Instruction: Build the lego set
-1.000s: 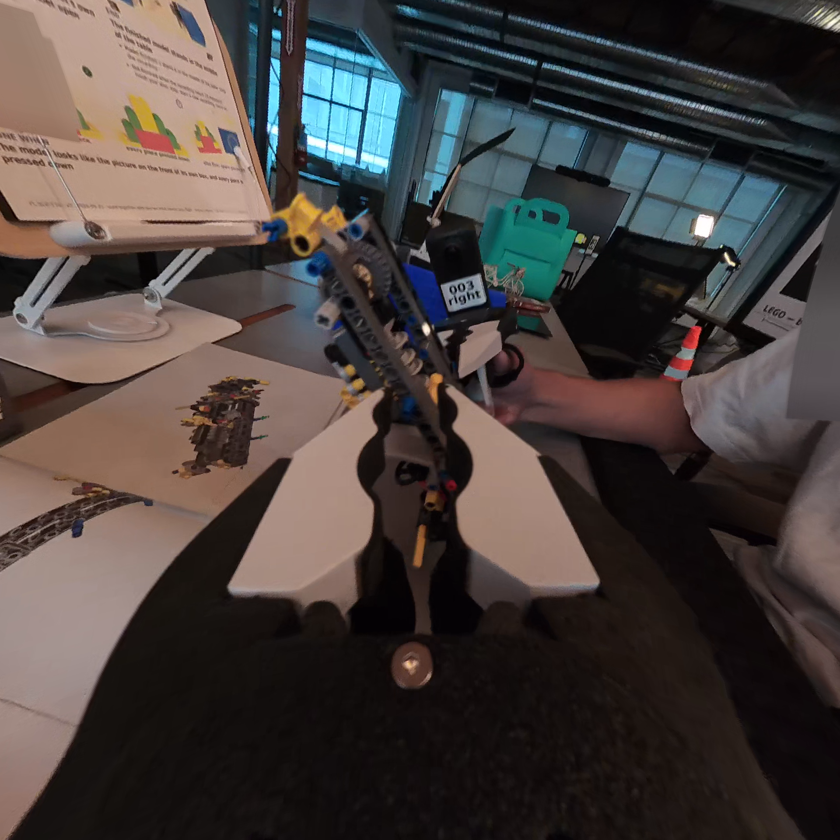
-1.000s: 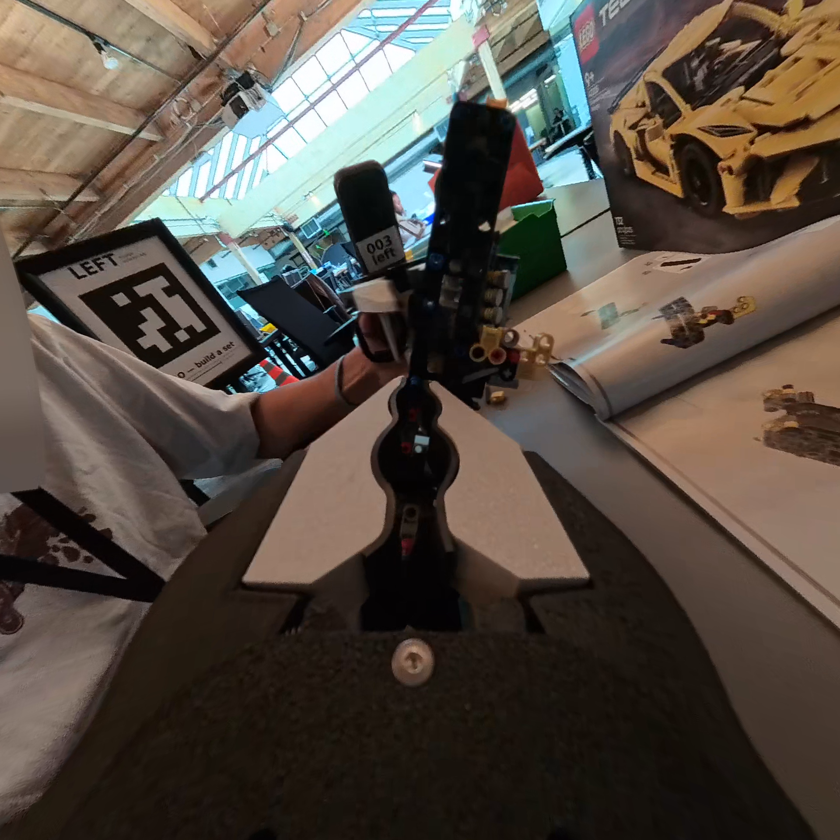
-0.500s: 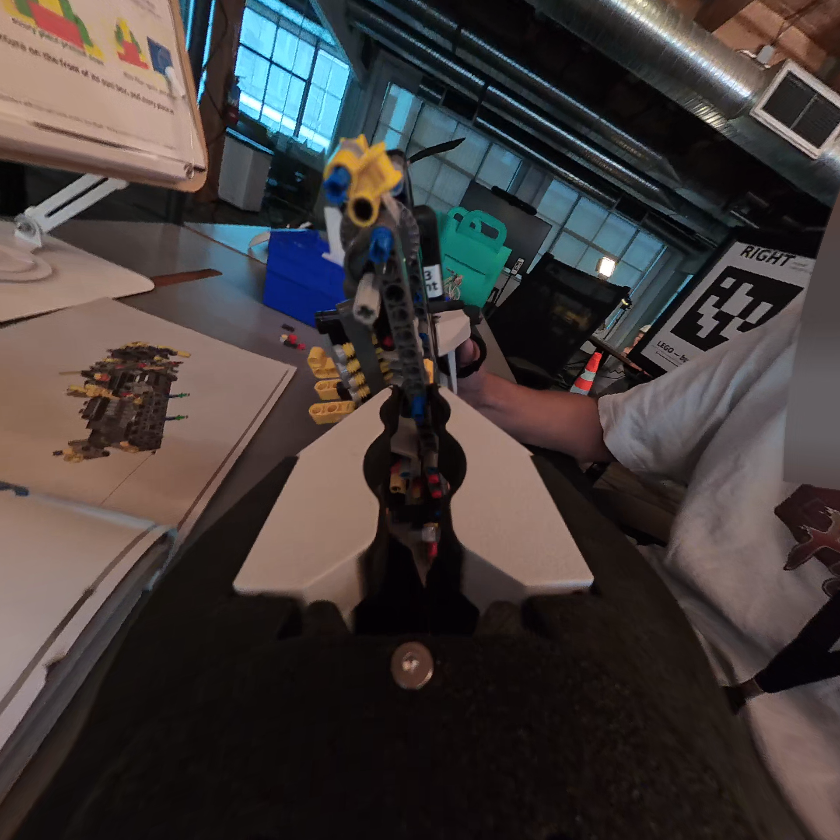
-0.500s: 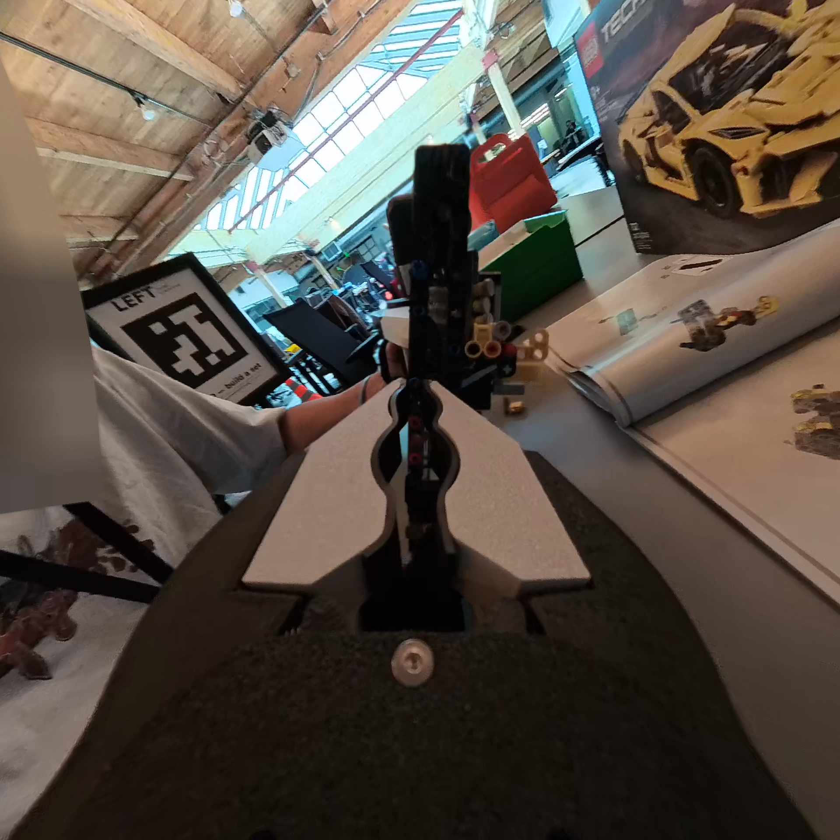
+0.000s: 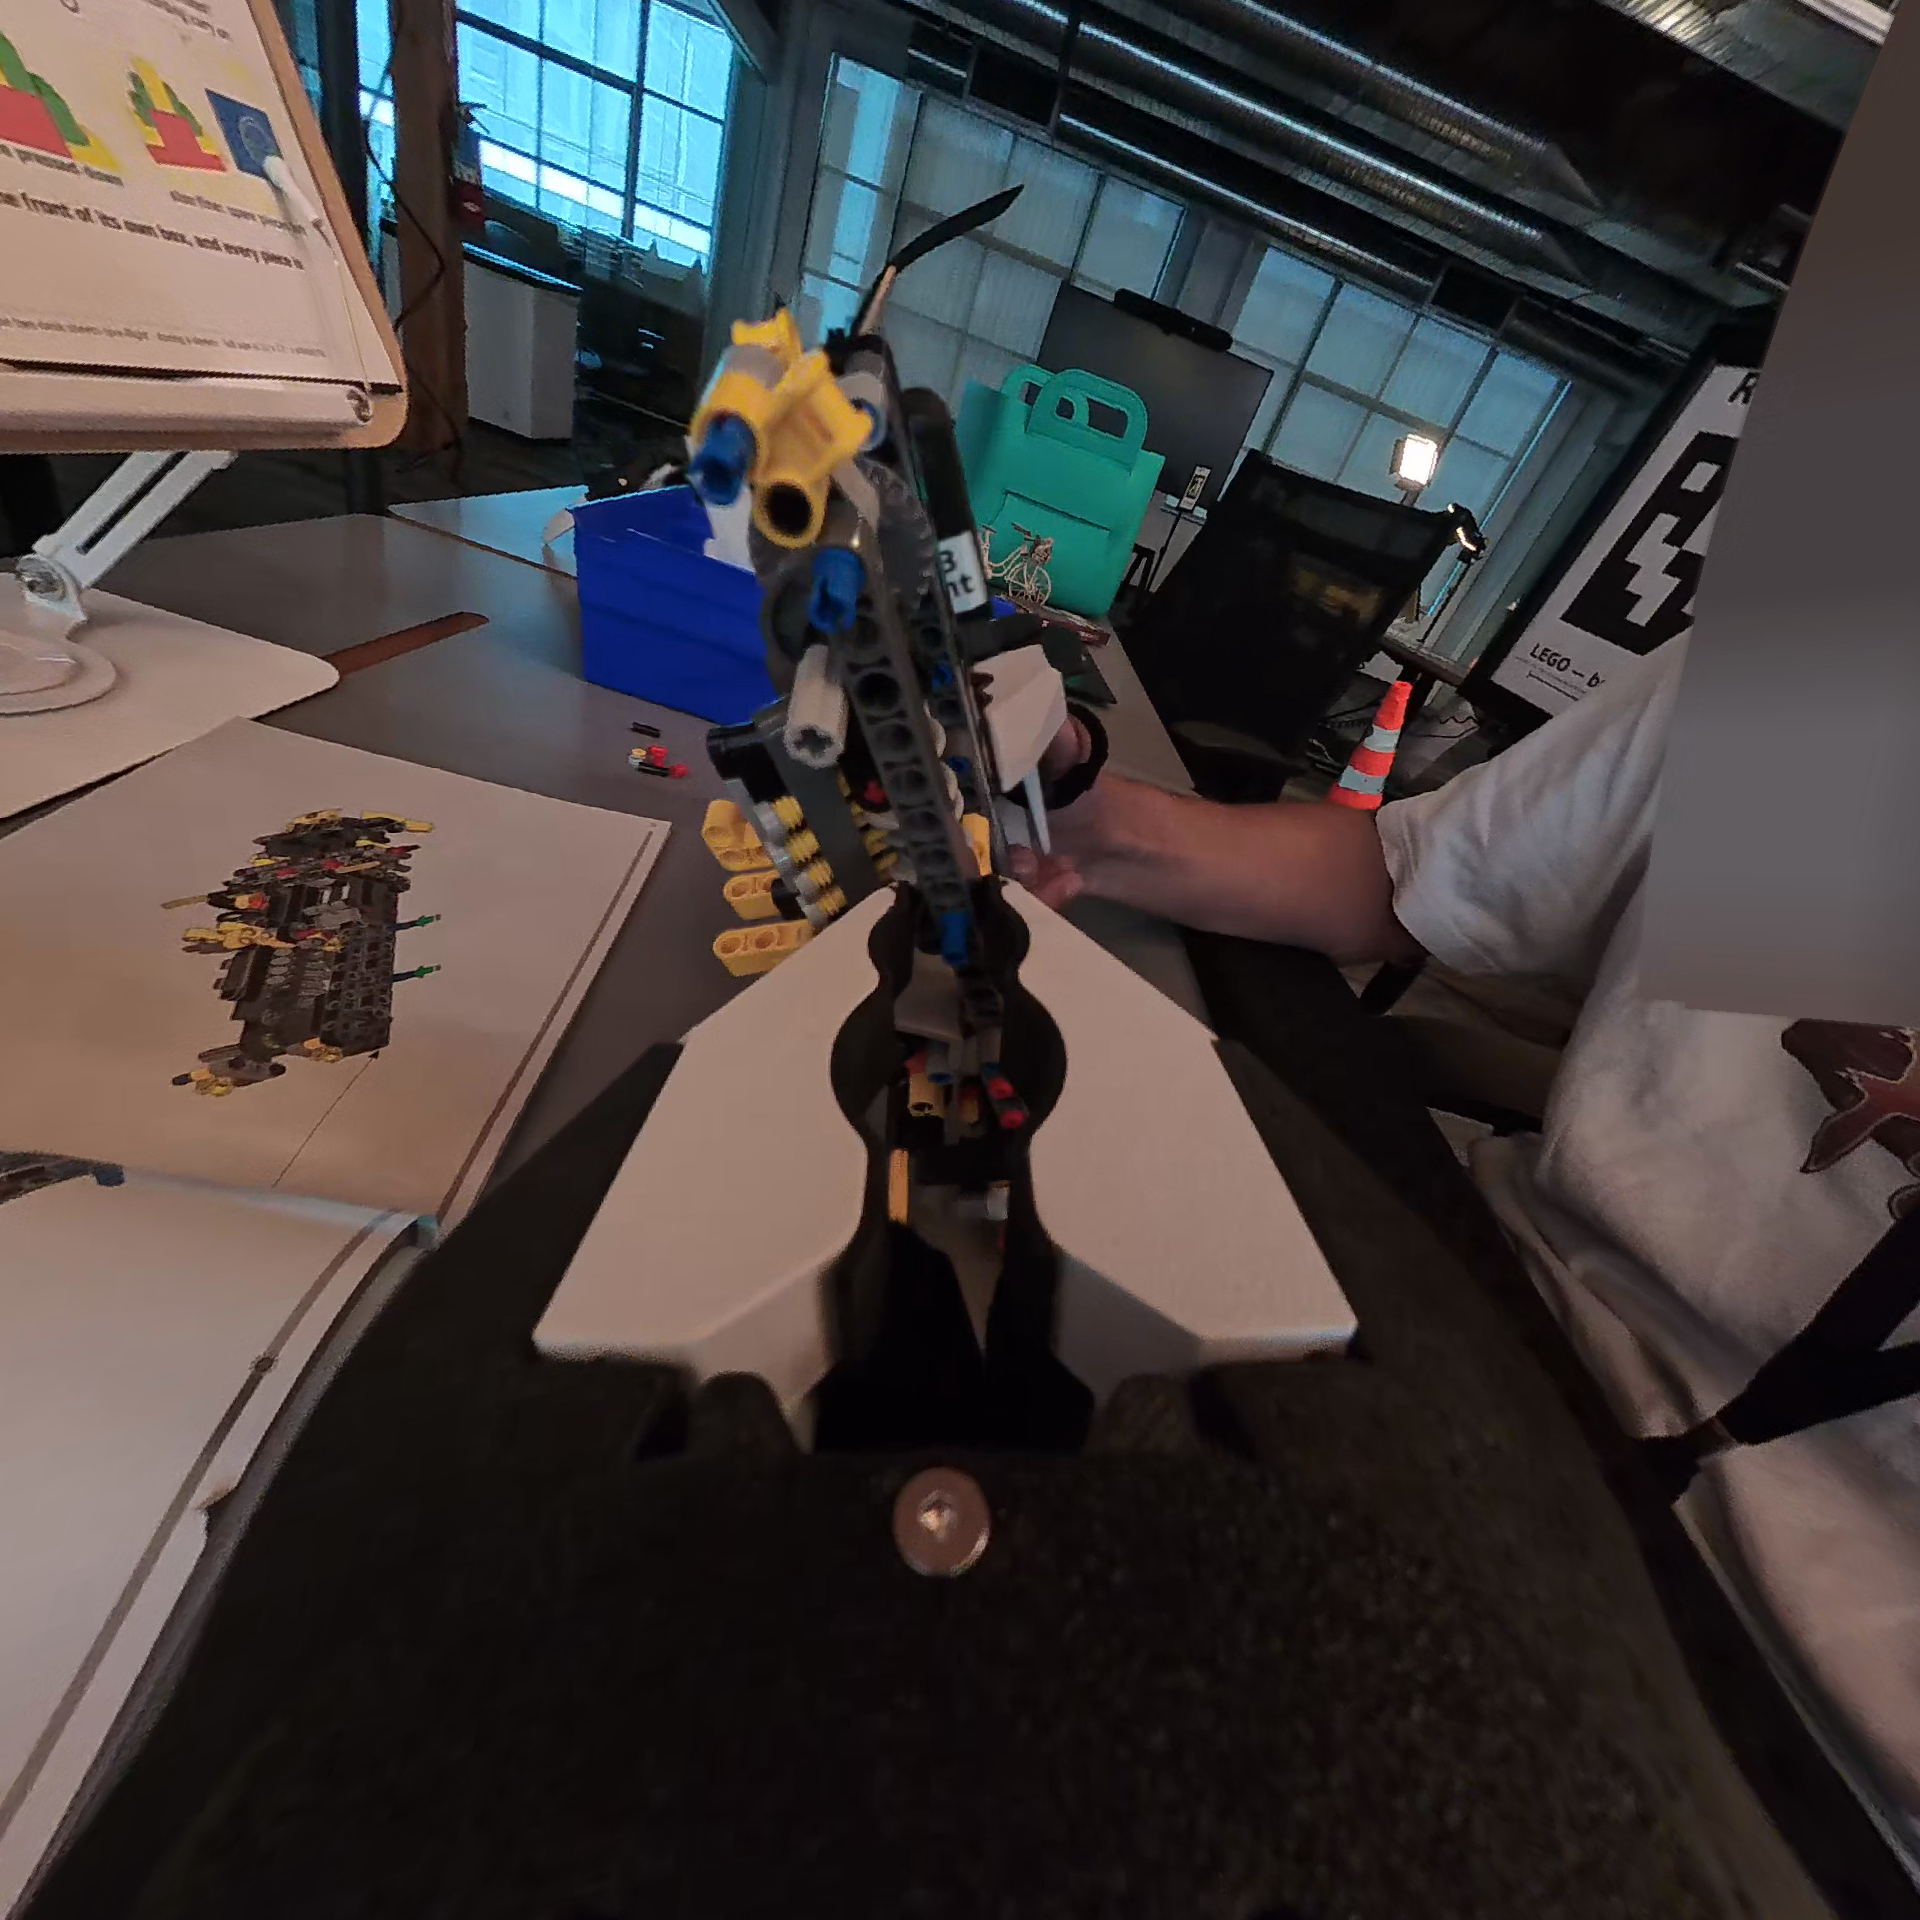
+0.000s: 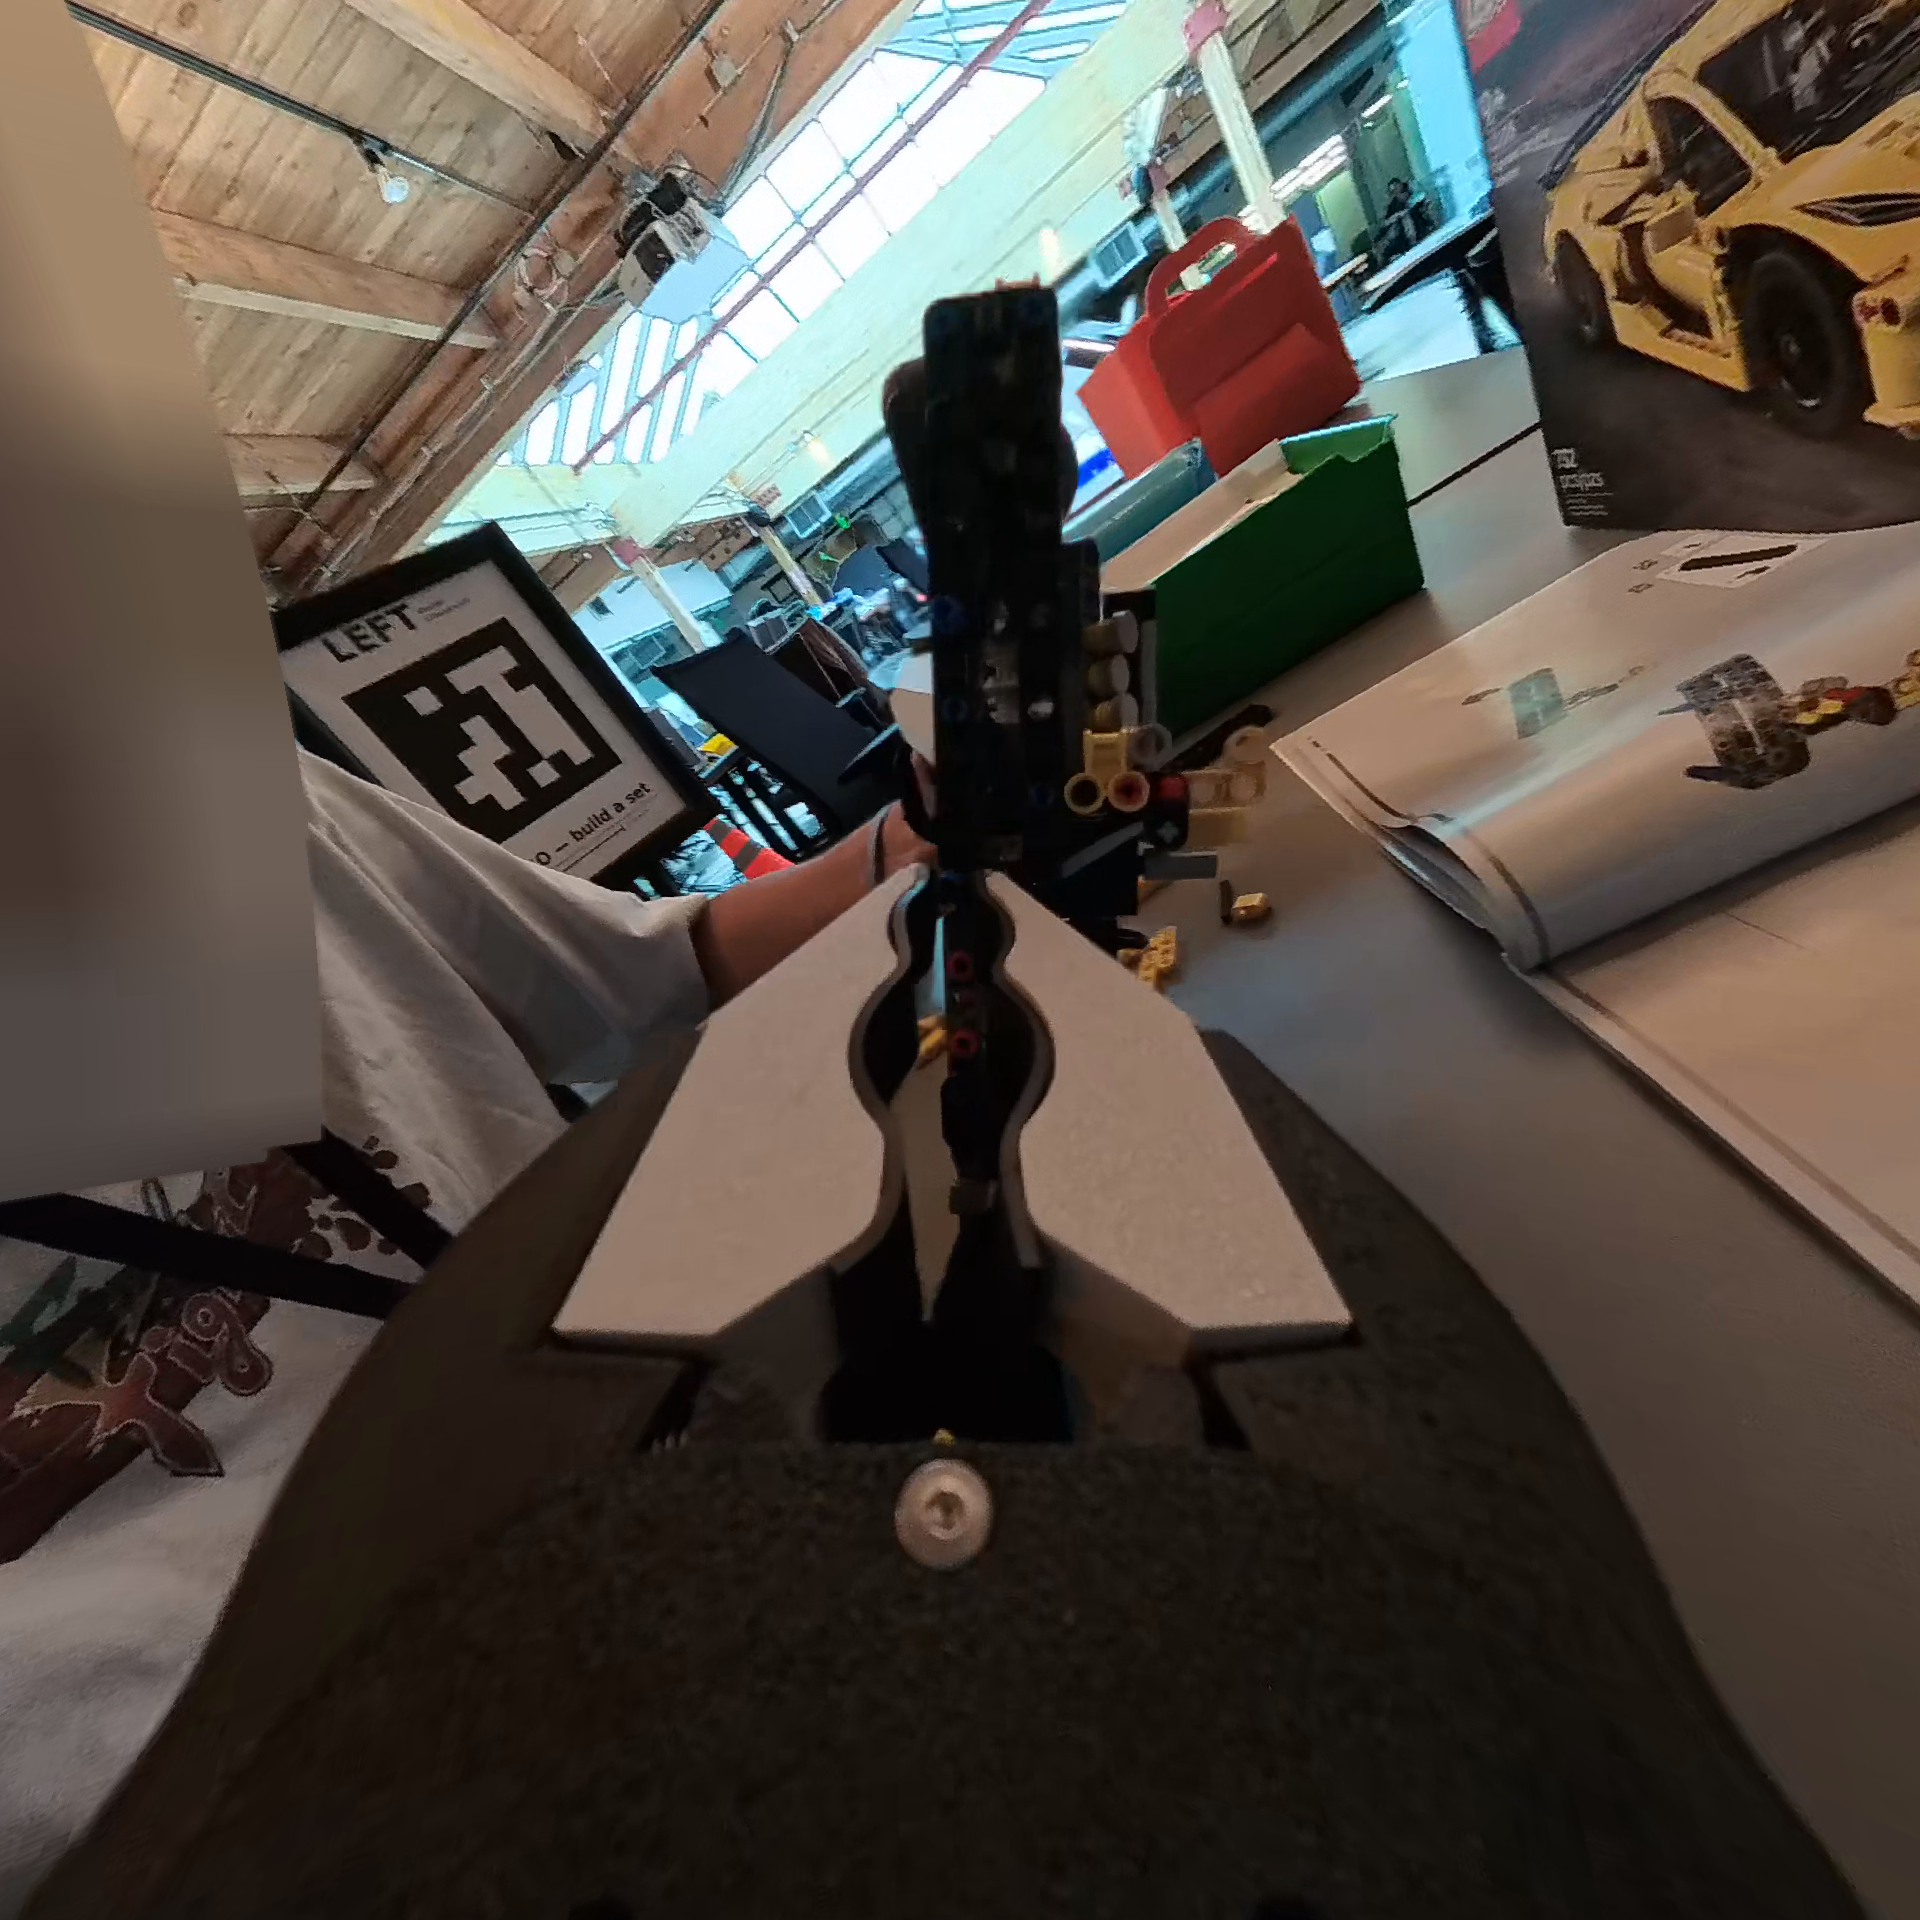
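Between both closed grippers, left gripper [image 5: 951, 935] and right gripper [image 6: 951, 894], sits the lego assembly [image 5: 873, 727].

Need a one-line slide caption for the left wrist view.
Left gripper clamps the lego assembly upright above the open instruction booklet.

Big grid windows [image 5: 1039, 260] w/ bluish daylight behind dark ceiling ducts [image 5: 1299, 94]. Other side: timber ceiling [image 6: 343, 208] and bright skylights [image 6: 831, 208]. Grey counter [image 5: 468, 675] in front; black office chair [image 5: 1278, 613], orange cone [image 5: 1377, 753], small lamp [image 5: 1415, 457] lit far back.
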`<state>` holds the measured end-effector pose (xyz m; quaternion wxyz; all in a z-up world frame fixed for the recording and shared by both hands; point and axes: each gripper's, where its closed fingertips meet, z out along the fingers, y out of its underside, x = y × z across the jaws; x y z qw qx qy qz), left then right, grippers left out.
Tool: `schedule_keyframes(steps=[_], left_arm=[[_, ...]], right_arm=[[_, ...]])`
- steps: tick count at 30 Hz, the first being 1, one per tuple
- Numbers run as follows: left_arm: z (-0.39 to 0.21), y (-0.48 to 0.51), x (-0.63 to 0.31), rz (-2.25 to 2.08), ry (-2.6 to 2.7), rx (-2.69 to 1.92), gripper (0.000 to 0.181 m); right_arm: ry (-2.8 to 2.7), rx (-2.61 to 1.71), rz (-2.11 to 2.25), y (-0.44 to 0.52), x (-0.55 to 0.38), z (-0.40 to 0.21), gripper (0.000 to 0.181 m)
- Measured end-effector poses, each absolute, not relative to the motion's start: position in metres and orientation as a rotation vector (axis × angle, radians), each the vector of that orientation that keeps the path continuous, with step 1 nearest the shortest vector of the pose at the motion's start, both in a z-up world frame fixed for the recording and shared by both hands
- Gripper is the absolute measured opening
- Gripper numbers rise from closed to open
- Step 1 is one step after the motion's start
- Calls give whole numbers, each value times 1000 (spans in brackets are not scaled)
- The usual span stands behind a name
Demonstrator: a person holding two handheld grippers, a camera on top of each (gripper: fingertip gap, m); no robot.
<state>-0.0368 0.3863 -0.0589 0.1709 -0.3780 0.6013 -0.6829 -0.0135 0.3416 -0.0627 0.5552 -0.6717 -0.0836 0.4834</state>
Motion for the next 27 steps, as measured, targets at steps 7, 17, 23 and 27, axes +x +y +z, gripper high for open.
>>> schedule_keyframes(steps=[7, 17, 23, 27], left_arm=[[-59, 387, -34, -1953, 1676, -1086, 14], [-52, 402, -30, -1874, 1600, -1088, 14], [-64, 398, -33, -1862, 1679, -1117, 21], [-73, 391, -36, -1936, 1744, -1145, 20]], right_arm=[[-263, -1656, 1040, 339, -17, -69, 3], [-319, -1744, 909, 354, -34, -94, 3], [-300, -1715, 846, 352, -28, -84, 4], [-295, -1702, 889, 350, -28, -83, 3]])
